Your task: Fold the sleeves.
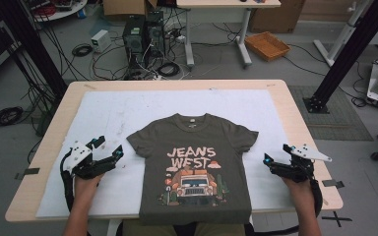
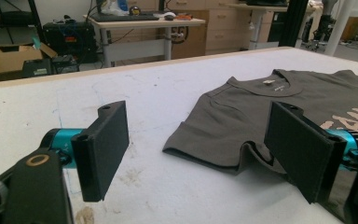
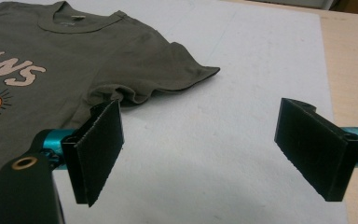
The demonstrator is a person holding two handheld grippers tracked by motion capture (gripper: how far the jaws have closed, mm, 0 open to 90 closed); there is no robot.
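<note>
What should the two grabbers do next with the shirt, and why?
Probably move each inward to a sleeve. The T-shirt lies flat, print up, untouched. The left gripper and right gripper both stand open on the white mat, one at each side, beside the sleeves.

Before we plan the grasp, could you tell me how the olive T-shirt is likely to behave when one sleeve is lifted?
The T-shirt would probably drape and sag, not lift as a sheet: its sleeve already ripples in soft folds. It looks thin and light, so it may drag across the white mat. Its hem overhangs the table edge, so pulling could shift the whole shirt.
</note>
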